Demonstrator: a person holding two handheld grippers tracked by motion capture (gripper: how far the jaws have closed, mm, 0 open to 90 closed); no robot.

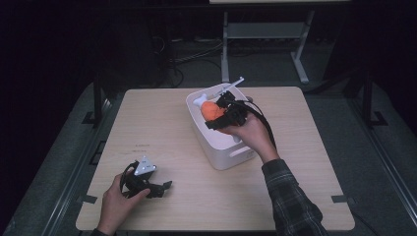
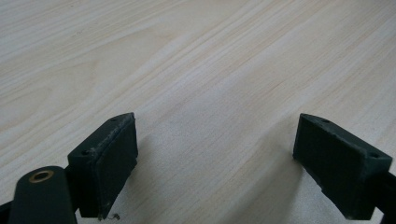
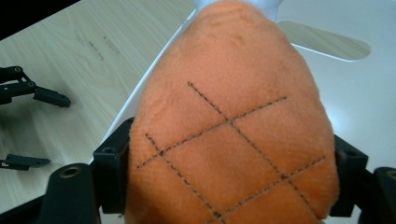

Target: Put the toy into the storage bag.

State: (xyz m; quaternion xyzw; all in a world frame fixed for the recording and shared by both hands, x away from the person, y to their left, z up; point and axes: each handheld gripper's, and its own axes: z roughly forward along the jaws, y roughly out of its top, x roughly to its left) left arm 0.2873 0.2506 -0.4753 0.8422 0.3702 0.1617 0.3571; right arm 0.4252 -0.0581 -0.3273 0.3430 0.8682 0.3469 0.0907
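Observation:
An orange plush toy [image 1: 212,111] with stitched criss-cross lines and a white end [image 1: 199,101] hangs over the white bin [image 1: 223,158] at the table's middle back. My right gripper [image 1: 222,116] is shut on it. In the right gripper view the toy [image 3: 233,121] bulges between both black pads [image 3: 112,163], with the bin's white wall [image 3: 364,102] behind it. My left gripper [image 1: 156,188] lies on the table near the front left, held by a hand. Its jaws stand open over bare wood in the left gripper view [image 2: 215,163]. It is also seen at the left of the right gripper view [image 3: 32,128].
A thin white stick [image 1: 230,86] juts up from the bin's back rim. The bin wall has a handle slot [image 3: 327,44]. The light wooden table [image 1: 162,132] ends close behind the bin. Beyond it are a dark floor, cables and a grey desk frame [image 1: 265,32].

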